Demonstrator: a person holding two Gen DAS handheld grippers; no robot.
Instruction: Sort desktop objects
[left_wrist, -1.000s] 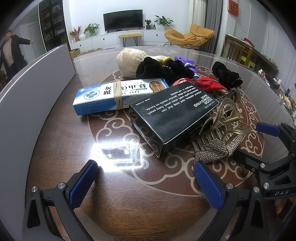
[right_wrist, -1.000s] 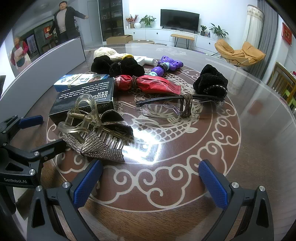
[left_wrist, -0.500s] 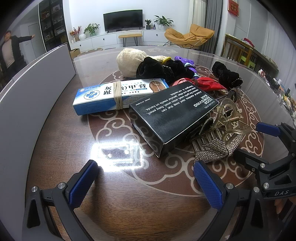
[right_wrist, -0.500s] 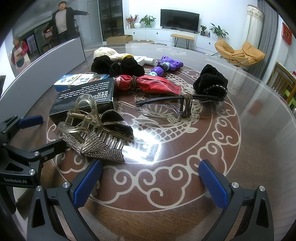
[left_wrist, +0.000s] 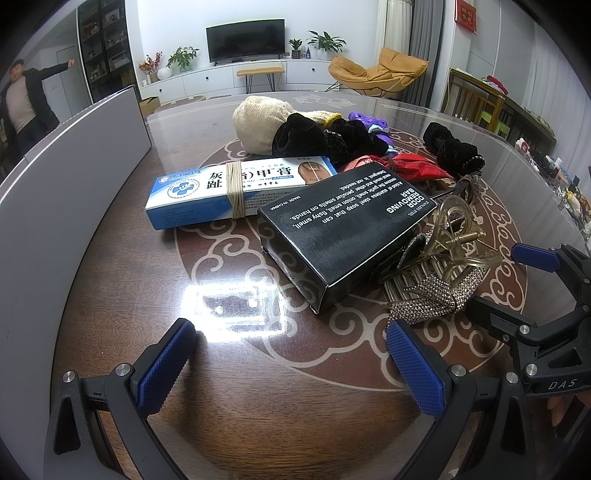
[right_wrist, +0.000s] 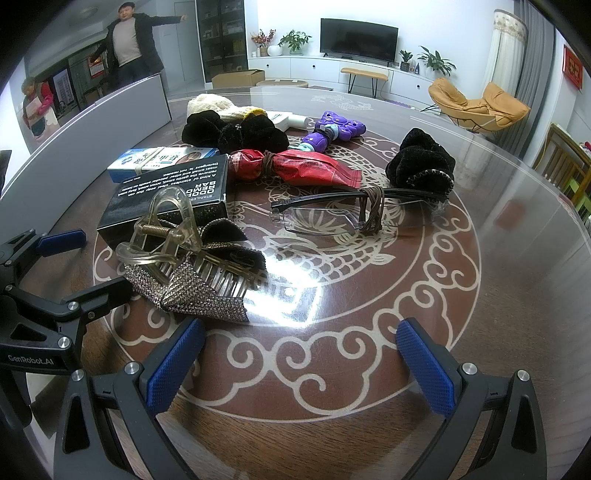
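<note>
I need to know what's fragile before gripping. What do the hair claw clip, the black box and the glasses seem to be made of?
Hair claw clip: likely clear rigid plastic, see-through and glossy, with a metal spring and a rhinestone-studded bow.
Black box: probably printed cardboard, with sharp folded edges and a slight sheen.
Glasses: transparent lenses, thin dark frame, material unclear; brown cord wound around the middle.

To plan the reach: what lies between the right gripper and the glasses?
Only bare table, as the right wrist view shows; the hair clip sits left of that path from the right gripper to the glasses.
</note>
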